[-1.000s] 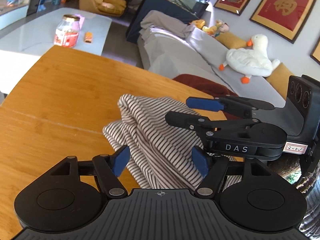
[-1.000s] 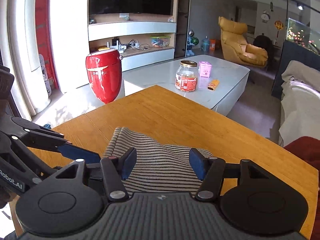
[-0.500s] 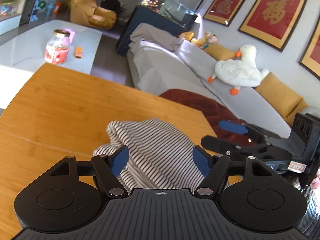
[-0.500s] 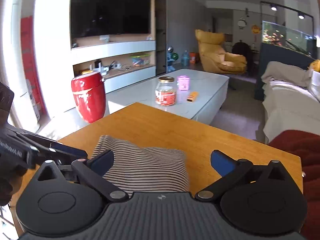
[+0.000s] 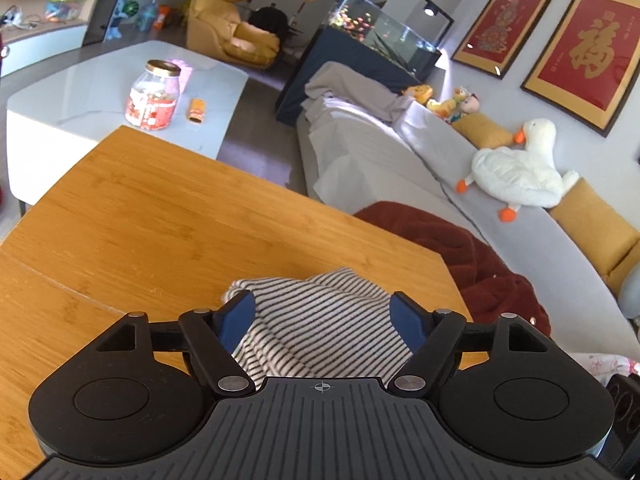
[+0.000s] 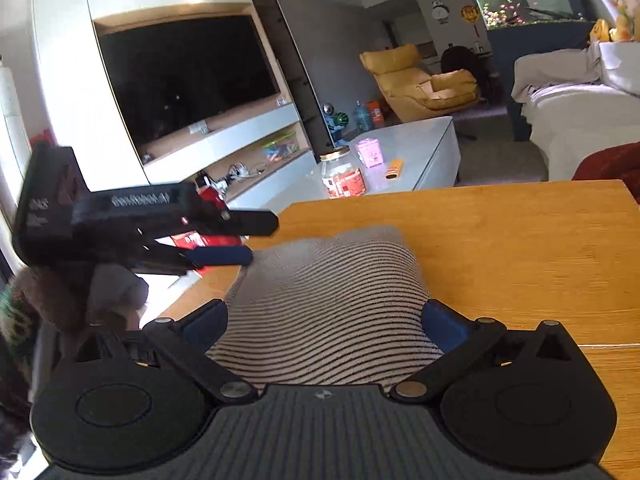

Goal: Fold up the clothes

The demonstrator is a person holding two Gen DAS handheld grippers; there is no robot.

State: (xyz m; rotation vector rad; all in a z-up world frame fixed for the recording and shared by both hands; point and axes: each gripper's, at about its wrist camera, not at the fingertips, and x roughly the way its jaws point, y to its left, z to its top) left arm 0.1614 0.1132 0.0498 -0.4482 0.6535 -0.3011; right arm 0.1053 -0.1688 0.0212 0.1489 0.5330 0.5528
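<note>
A black-and-white striped garment lies bunched in a folded heap on the wooden table. My left gripper is open above its near edge, blue pads on either side of the cloth, holding nothing. In the right wrist view the same garment lies between the wide-open fingers of my right gripper, which is empty. The left gripper shows there from the side, at the garment's left edge, jaws apart.
A dark red blanket hangs at the table's right edge beside a grey sofa with a plush goose. A white coffee table beyond the far edge carries a jar. A TV wall stands behind.
The right gripper has opened wide and let go of the garment, which has settled flatter on the table. Both grippers have drawn back; the right one has left the left wrist view.
</note>
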